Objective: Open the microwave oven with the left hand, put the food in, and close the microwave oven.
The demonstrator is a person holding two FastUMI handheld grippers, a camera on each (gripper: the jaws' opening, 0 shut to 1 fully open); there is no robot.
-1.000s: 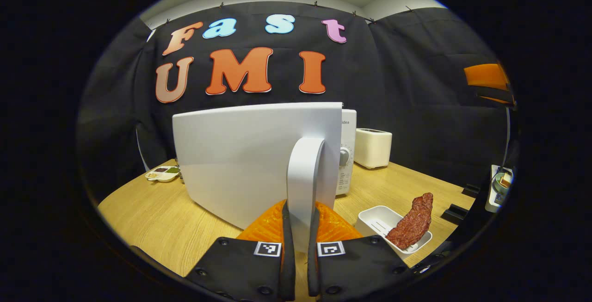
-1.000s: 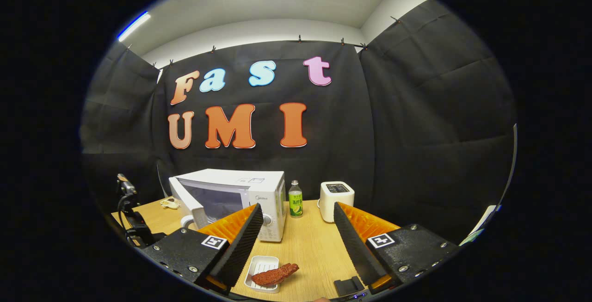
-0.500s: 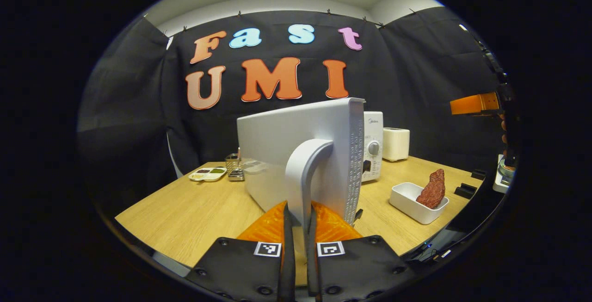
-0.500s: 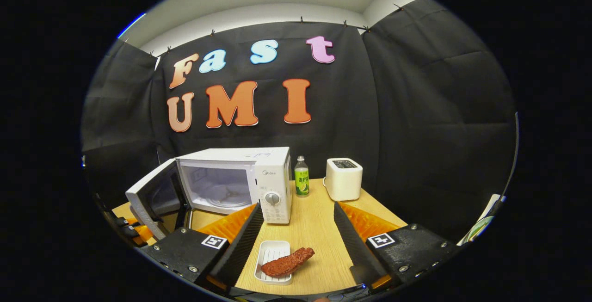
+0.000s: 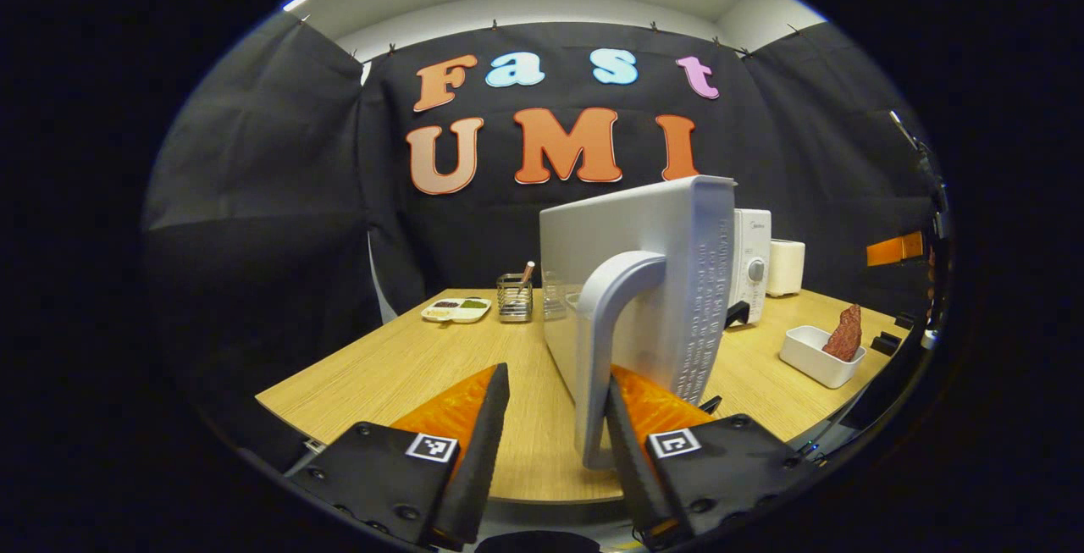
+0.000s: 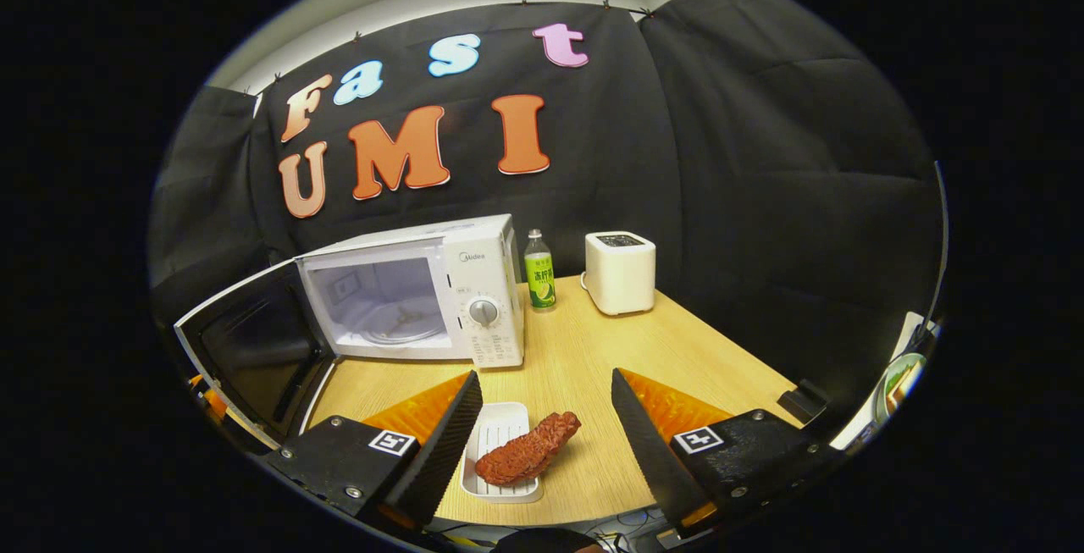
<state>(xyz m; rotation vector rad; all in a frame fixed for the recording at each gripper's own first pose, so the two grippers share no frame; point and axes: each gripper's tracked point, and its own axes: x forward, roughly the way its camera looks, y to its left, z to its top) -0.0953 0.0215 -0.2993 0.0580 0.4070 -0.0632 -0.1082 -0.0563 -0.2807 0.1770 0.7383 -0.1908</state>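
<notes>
The white microwave (image 6: 478,282) stands at the back of the wooden table (image 6: 593,350), its door (image 6: 254,350) swung wide and the cavity (image 6: 377,299) bare. In the left gripper view the door (image 5: 644,265) is seen edge-on, and its curved handle (image 5: 603,341) stands between the fingers of my open left gripper (image 5: 556,384), close against the right finger. A reddish slab of meat (image 6: 527,450) leans on a small white dish (image 6: 495,433). My right gripper (image 6: 546,384) hovers open just above and behind the meat. From the left gripper view the meat (image 5: 847,333) and dish (image 5: 813,356) sit far right.
A green-labelled bottle (image 6: 537,269) and a white toaster (image 6: 620,272) stand right of the microwave. A sectioned sauce dish (image 5: 457,309), a wire holder (image 5: 514,297) and a glass (image 5: 555,295) sit at the table's far left. A black block (image 6: 800,405) lies near the right edge.
My left gripper has opened and let go of the door handle after swinging the door wide. My right gripper has dropped lower toward the meat in its dish.
</notes>
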